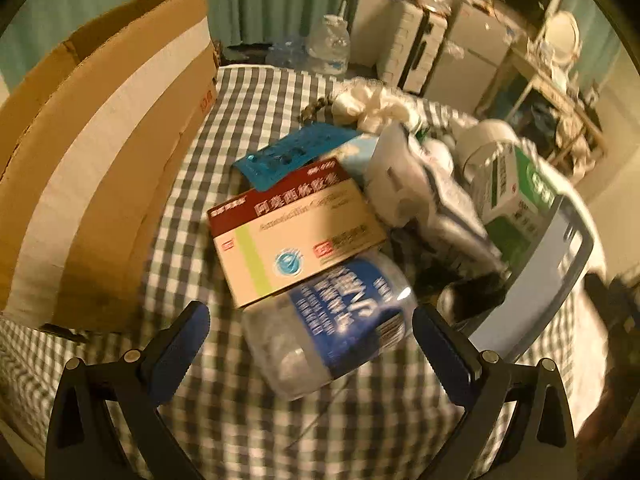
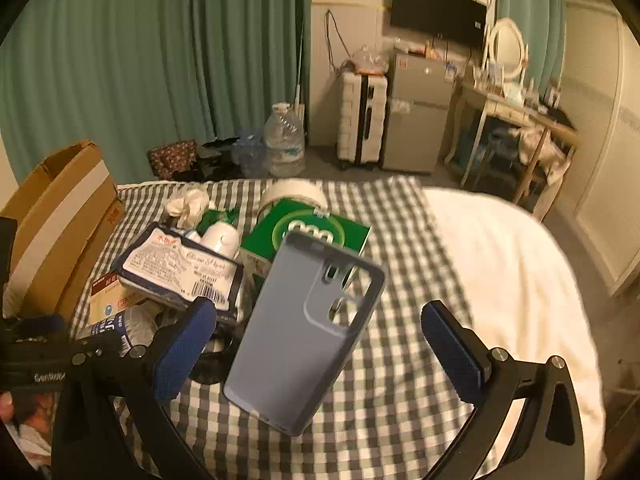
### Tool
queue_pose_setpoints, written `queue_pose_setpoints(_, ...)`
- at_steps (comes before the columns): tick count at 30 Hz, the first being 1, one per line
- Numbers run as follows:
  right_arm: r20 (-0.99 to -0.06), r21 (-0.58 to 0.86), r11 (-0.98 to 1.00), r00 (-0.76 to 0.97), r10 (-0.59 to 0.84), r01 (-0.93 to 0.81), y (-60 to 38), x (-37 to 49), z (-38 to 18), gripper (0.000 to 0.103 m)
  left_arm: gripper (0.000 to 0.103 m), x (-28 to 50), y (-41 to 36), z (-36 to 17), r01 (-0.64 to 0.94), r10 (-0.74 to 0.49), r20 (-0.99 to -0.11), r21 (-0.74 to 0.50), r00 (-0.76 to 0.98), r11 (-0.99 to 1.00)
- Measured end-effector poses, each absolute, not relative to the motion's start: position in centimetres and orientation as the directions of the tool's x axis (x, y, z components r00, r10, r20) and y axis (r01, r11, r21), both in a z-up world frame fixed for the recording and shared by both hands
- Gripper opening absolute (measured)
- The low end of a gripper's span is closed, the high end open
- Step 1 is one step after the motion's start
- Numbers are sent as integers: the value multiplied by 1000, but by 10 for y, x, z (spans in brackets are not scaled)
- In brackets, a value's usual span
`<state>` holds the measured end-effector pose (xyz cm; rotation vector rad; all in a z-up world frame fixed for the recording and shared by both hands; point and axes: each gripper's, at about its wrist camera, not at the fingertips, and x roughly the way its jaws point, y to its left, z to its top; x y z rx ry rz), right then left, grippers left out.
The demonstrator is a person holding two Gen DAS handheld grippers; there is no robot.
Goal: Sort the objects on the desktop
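A bed (image 2: 400,360) covered by a grey-and-white checked cloth carries the clutter; a white blanket (image 2: 500,280) lies along its right side. An open cardboard box (image 1: 100,168) stands on the cloth at the left edge, well apart from the heap. The heap occupies the middle of the cloth. A blue-grey phone case (image 2: 304,332) leans tilted at its near right side, its camera cut-outs uppermost. Behind the case sits a green-and-white carton (image 2: 308,232), with a roll of white tape (image 2: 294,194) just beyond. A flat wrapped pack with a barcode label (image 2: 180,272) lies to the left of the carton. A red-and-cream medicine box (image 1: 296,236) rests partly on a clear bottle with a blue label (image 1: 332,328), which lies on its side. A blue blister card (image 1: 288,156) lies behind the medicine box. The left hand-held gripper (image 1: 310,344) stands with jaws fully apart, straddling the bottle without touching it. The right hand-held gripper (image 2: 320,344) is likewise spread wide, its blue pads clear of the phone case between them.
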<state>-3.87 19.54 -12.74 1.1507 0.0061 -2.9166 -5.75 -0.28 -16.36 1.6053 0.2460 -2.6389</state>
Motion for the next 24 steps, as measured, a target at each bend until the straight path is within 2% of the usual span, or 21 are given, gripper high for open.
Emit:
queue_pose_setpoints(6, -716, -24, -999, -698, 0, 24, 199, -44, -153, 103, 103, -66, 3, -175, 173, -2, -889, -87, -457, -981)
queue_pose_setpoints(15, -767, 23, -999, -641, -38, 32, 208, -61, -185, 103, 103, -76, 14, -201, 234, -86, -915, -10, -394, -972)
queue_pose_setpoints(19, -795, 105, -994, -599, -91, 12, 210, -65, -200, 102, 103, -74, 7, -206, 258, -119, -918, 19, -379, -966)
queue_pose_setpoints(21, -801, 147, -989, -588, -114, -9, 215, -64, -205, 95, 103, -74, 2, -213, 276, -102, -931, 2, -350, -961)
queue_pose_setpoints(22, -804, 157, -988, -582, -121, -10, 216, -65, -206, 84, 103, -73, 0, -215, 279, -82, -936, -18, -342, -960)
queue_pose_setpoints(24, -801, 184, -983, -579, -154, 7, 216, -63, -206, 76, 101, -70, -3, -217, 272, -56, -938, -42, -343, -961)
